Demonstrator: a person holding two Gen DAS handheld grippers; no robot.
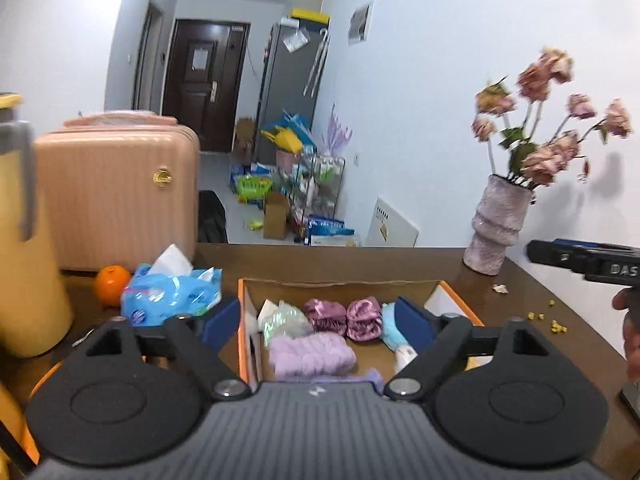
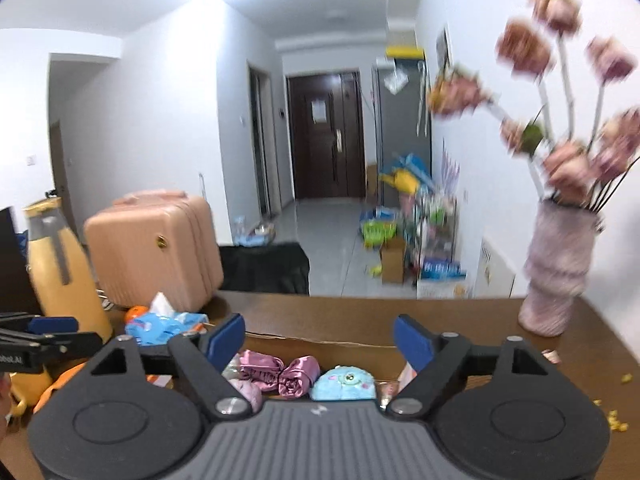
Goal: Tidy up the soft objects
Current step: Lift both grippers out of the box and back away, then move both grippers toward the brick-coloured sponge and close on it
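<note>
left gripper (image 1: 318, 322) splayed, right gripper (image 2: 319, 340) — agape

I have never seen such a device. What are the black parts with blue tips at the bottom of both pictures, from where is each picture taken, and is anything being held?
No robot here: a person holds one hand-held gripper in each hand, and each carries a camera looking forward along its two fingers. One picture comes from the left gripper, the other from the right gripper. The blue tips are the finger pads. Both grippers stand open with nothing between the pads.

Below them, on a brown table, is a cardboard box with soft things inside: two shiny purple pouches, a lilac knitted piece and a blue plush toy. Nearby stand a tissue pack, an orange, a pink suitcase and a vase of flowers.
</note>
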